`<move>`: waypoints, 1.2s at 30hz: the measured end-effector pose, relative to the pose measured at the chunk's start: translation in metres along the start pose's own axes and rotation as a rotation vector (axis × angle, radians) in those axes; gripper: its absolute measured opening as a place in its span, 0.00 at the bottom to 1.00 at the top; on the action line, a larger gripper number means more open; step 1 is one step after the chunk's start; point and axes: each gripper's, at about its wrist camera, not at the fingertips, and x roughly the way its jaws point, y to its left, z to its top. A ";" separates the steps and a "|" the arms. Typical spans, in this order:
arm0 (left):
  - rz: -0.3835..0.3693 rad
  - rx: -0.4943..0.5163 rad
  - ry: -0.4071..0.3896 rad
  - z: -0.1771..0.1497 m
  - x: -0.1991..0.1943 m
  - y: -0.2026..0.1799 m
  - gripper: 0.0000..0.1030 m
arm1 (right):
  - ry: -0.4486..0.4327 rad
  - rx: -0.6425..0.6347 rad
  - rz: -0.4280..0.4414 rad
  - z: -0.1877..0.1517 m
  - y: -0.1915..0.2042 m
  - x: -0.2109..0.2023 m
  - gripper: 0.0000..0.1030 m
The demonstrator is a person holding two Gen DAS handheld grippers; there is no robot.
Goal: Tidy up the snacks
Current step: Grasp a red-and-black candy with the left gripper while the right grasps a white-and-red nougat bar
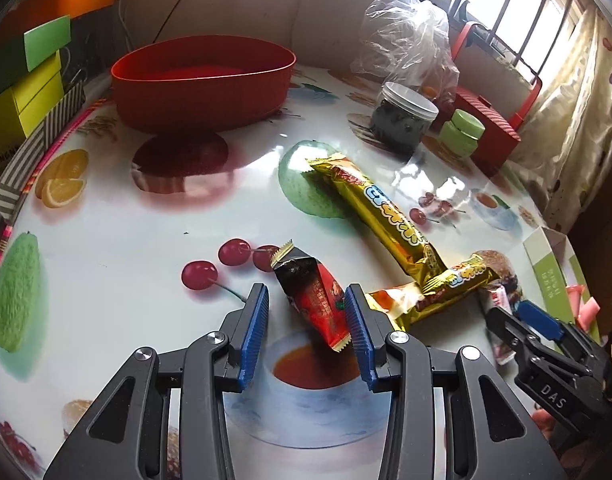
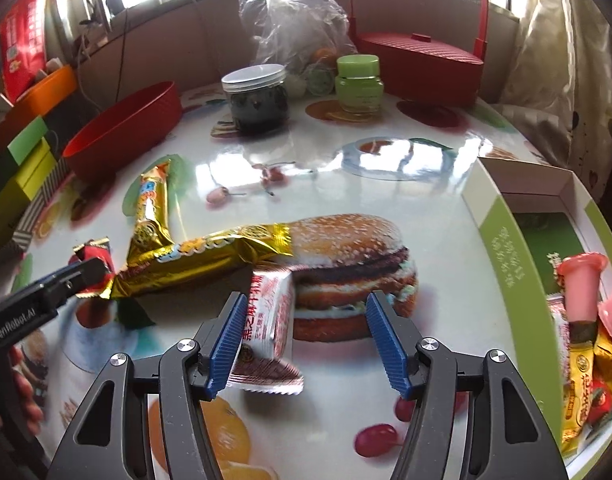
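My left gripper is open around a red and black snack packet that lies on the table between its pads, close to the right pad. Two gold snack bars lie crossed just to the right. My right gripper is open over a white and red snack packet, which lies against its left pad. The gold bars lie beyond it. The red packet shows at the left, by the left gripper.
A red oval bowl stands at the back left. An open green and white box at the right holds snacks and pink jelly cups. A dark jar, a green jar, a plastic bag and a red basket stand behind.
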 end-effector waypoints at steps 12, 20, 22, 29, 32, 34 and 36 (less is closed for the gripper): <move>0.015 0.022 -0.016 -0.003 -0.001 -0.001 0.40 | 0.001 -0.008 -0.067 -0.006 -0.005 -0.005 0.60; 0.006 0.016 -0.024 -0.006 -0.002 0.000 0.30 | -0.006 0.008 -0.077 -0.009 -0.010 -0.009 0.48; 0.002 0.015 -0.025 -0.007 -0.003 0.000 0.27 | -0.009 0.016 -0.083 -0.010 -0.012 -0.010 0.43; -0.017 0.020 -0.029 -0.010 -0.006 -0.002 0.21 | -0.014 0.016 -0.071 -0.012 -0.012 -0.013 0.34; -0.027 0.029 -0.035 -0.012 -0.009 -0.005 0.20 | -0.016 0.018 -0.067 -0.012 -0.012 -0.013 0.31; -0.036 0.033 -0.041 -0.013 -0.012 -0.006 0.18 | -0.019 0.019 -0.063 -0.013 -0.012 -0.015 0.30; -0.043 0.034 -0.044 -0.014 -0.014 -0.007 0.17 | -0.021 0.017 -0.058 -0.014 -0.012 -0.016 0.29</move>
